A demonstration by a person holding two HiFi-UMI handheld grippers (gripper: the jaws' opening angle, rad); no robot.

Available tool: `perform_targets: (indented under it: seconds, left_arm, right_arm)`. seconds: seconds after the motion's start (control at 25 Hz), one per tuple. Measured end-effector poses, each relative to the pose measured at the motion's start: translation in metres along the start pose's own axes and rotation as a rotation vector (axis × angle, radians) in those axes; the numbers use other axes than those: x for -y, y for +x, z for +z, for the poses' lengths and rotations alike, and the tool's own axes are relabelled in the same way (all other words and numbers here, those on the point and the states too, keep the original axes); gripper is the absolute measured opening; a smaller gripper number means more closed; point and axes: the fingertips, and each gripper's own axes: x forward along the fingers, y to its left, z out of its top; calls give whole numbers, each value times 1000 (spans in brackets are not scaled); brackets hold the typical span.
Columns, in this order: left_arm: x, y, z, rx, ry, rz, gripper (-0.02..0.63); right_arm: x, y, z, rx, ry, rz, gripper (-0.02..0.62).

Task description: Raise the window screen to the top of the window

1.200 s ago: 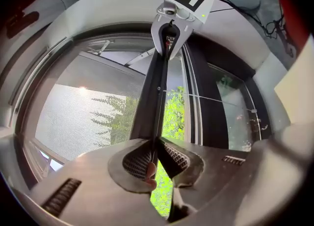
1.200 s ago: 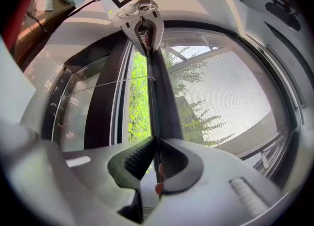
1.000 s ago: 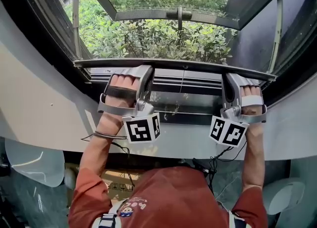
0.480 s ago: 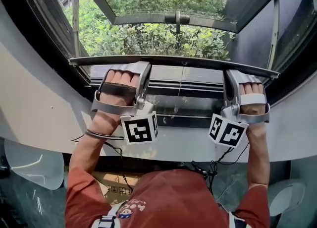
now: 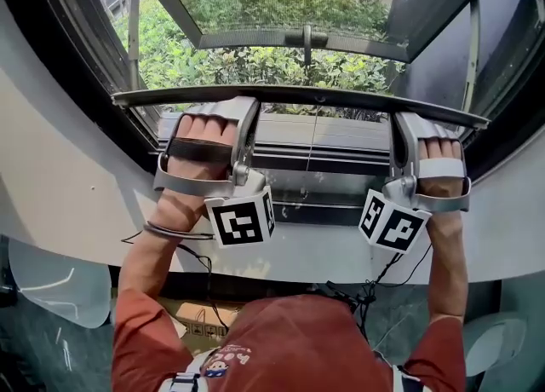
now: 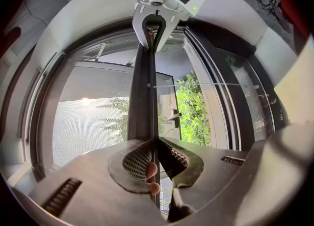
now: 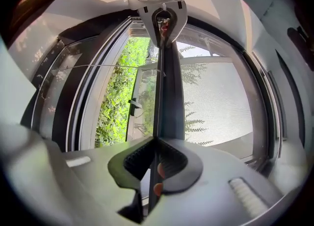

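Only gripper views show left tool [image 6: 153,145], right tool [image 7: 156,144] pinching screen bar [image 6: 142,92]

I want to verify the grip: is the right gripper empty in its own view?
No, the right gripper is clamped on the window screen bar, which runs between its pads.

Head view: screen bar [image 5: 315,96] runs left to right across the window, above the sill [image 5: 341,250]. Rails [image 5: 324,156] lie between bar and sill.

Left tongs [image 5: 248,112] sit on the bar's left part, right tongs [image 5: 398,123] on its right part, well apart. The bar's edge sits between each pair of jaws, pads on it.

Beyond the bar: open sash [image 5: 255,38], handle [image 5: 306,38] at its middle, shrubs [image 5: 221,62] behind.

Left gripper view: mesh [image 6: 88,122] left of the bar. Right gripper view: mesh right of it.
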Motion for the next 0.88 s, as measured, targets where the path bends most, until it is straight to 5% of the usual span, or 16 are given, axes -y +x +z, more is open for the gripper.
perform_targets:
  seconds: [0.88]
  left_arm:
    - [-80,6,-3,-11,-8,153,46]
  right_arm:
    - [79,12,-5,-14,-20,-148,43]
